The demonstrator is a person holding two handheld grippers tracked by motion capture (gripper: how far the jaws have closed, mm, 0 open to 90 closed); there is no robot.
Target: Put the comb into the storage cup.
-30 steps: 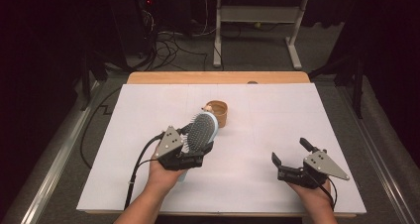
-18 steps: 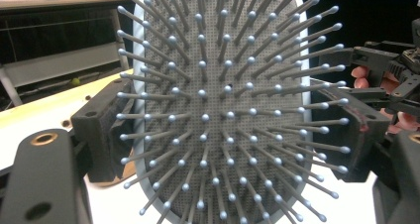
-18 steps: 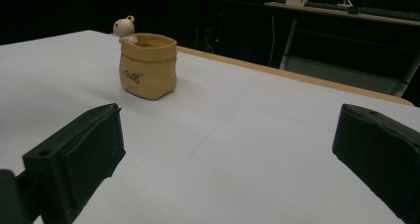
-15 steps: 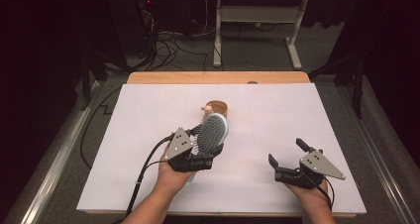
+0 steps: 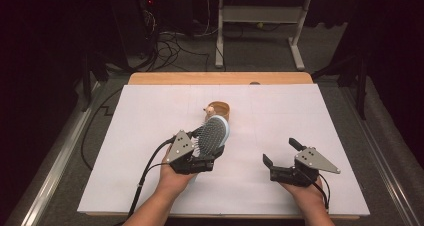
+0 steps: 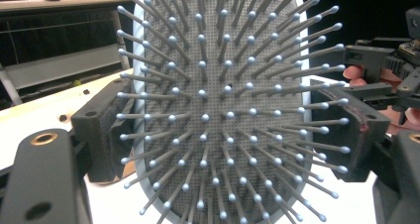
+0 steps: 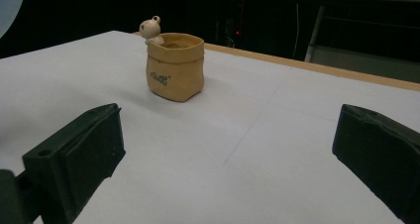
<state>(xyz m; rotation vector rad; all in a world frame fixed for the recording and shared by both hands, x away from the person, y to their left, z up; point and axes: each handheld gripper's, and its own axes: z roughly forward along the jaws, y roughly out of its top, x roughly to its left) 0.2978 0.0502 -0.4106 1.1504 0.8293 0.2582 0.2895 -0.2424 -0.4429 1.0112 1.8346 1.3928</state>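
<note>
1. Progress, judged from the layout: the oval hairbrush with a pale blue rim and grey ball-tipped bristles [image 5: 214, 135] is already gripped and lifted off the white table sheet [image 5: 130, 136]. It has not yet reached the tan sack-shaped ceramic pot with a small bear figure on its rim [image 5: 218, 109]. The apparent job of standing it in that pot is left.
2. Left side: the left gripper [image 5: 200, 158] pinches the brush head from both edges, its pads pressed on the rim in the left gripper view [image 6: 101, 135]. The left hand [image 5: 172, 173] tilts the brush up and forward, bristles facing the person, its tip just before the pot.
3. Right side: the right gripper [image 5: 281, 153] sits low over the sheet, well apart from the brush. Its jaws are spread with nothing between them, and it points toward the pot [image 7: 174, 65].
</note>
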